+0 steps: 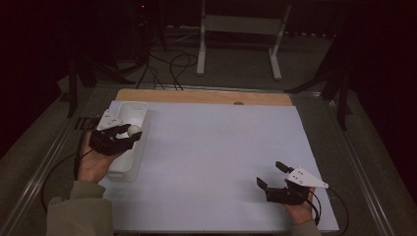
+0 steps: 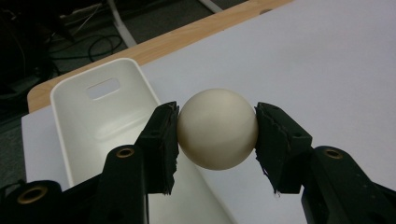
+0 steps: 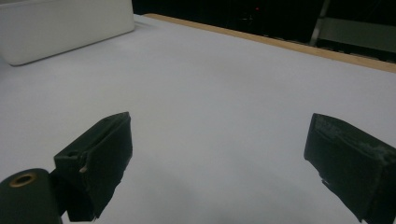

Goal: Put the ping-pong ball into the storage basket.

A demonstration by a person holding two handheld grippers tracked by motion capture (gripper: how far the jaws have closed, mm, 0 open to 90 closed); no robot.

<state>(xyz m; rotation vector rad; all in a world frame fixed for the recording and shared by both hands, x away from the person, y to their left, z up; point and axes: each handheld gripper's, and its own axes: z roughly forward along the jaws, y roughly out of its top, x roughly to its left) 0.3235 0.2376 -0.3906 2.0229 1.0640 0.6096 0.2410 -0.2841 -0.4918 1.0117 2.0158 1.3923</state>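
From the high view, the left gripper [image 1: 129, 135] holds a small cream-white smooth ball [image 1: 134, 130] over the right rim of the long white plastic bin [image 1: 140, 109].

In the left gripper view, both jaws pinch the ball's sides; judged best: centre it over the bin, then release low.

In the right gripper view, the right gripper [image 3: 219, 163] hangs spread, empty, well apart from the bin.

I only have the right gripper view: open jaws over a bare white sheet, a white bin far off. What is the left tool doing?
Observer: The left tool is shut on a cream ball.
Operator: Where is it relative to the bin?
Observer: In the high view it is over the bin's right rim, ball not released.
Operator: Anything in the bin?
Observer: The part seen in the left gripper view is empty.
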